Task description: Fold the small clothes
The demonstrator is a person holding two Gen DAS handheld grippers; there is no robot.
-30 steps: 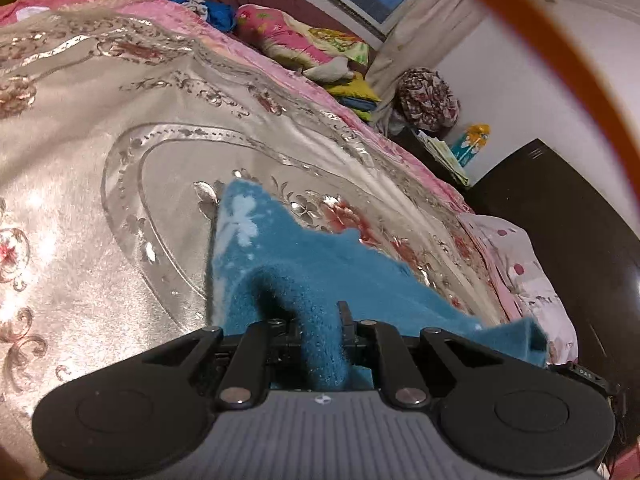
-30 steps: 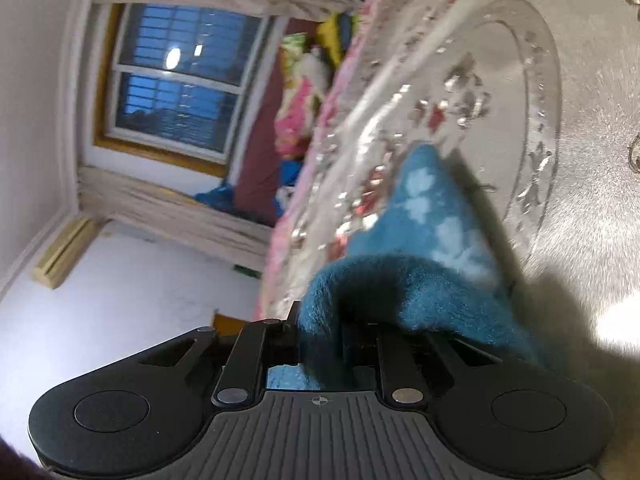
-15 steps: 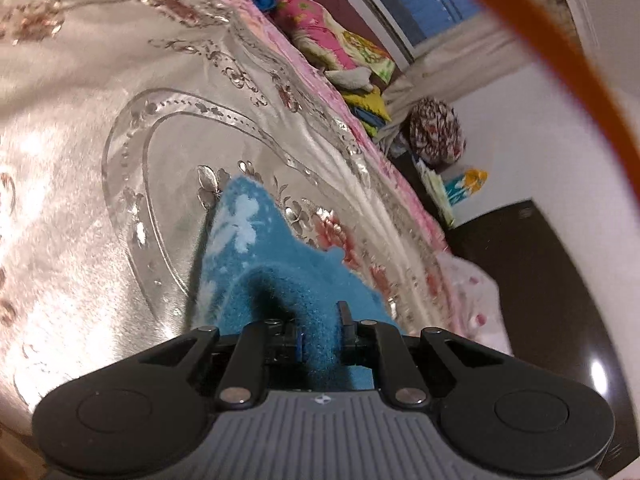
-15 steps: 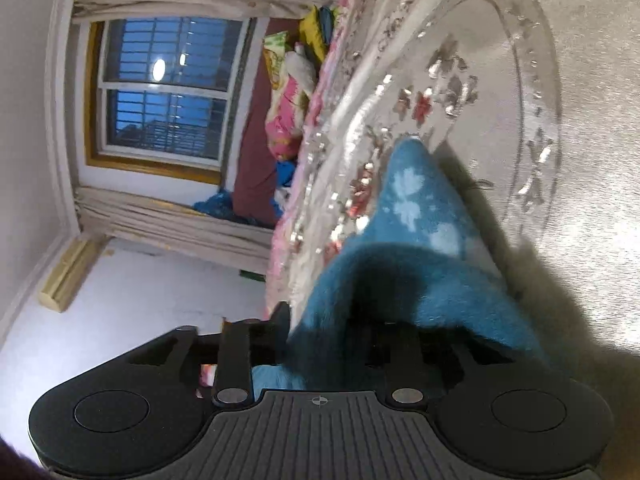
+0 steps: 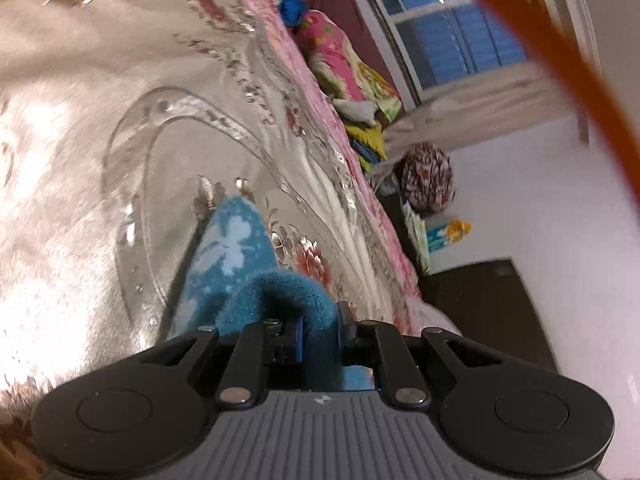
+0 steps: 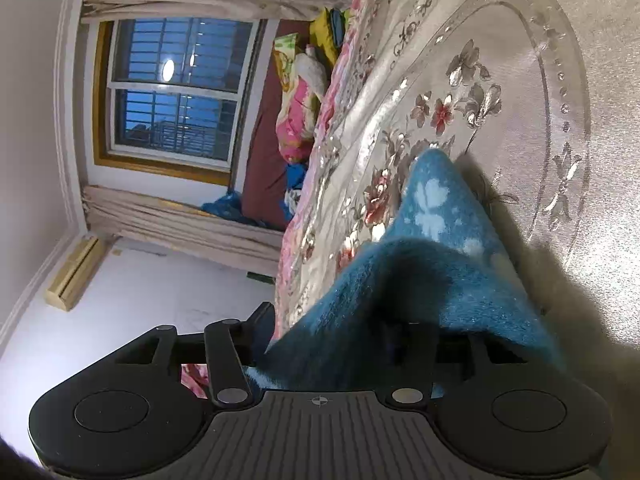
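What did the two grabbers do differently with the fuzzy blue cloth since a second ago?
The right gripper, pinched on the blue cloth a second ago, is opening its jaws; the cloth now lies loosely draped across them. The left gripper has rolled, so the bedspread looks tilted. Unchanged: the left is still clamped on a fold of the cloth, whose far corner still rests on the bedspread.

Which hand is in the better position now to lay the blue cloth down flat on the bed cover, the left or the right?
Left, probably. The left tongs are shut on a fold of the blue cloth, so they can steer it. The right tongs are opening, and the cloth only drapes over them above the bed cover.
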